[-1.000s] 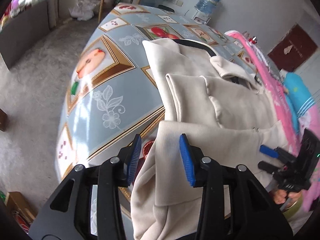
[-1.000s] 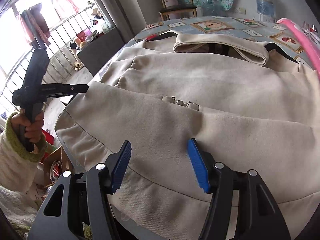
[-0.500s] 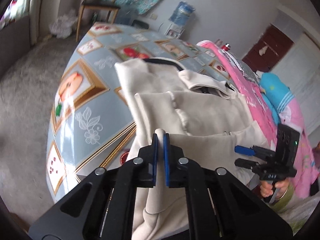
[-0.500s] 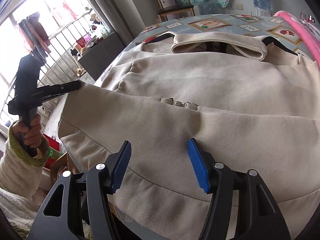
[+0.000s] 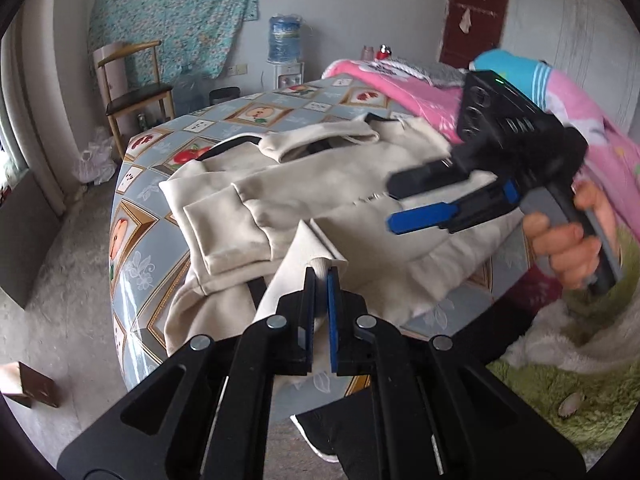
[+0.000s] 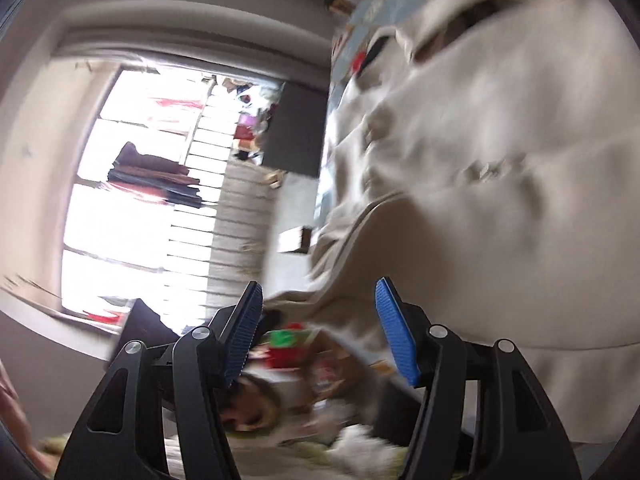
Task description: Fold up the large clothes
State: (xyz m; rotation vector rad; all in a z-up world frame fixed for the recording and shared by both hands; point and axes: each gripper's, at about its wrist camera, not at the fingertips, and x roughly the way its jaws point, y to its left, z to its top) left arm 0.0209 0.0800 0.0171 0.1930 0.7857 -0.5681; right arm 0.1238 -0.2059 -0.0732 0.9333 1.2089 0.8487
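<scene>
The left gripper has its jaws pinching a lifted hem corner of the cream fleece jacket, which lies on the desk with its fruit-patterned cover. The right gripper hangs over the jacket's near edge, jaws spread and gripping nothing.

Lived-in home room, wooden chair against floral wall cloth, water dispenser in corner, table under fruit-print oilcloth, pink bedding, barred window with hanging laundry
</scene>
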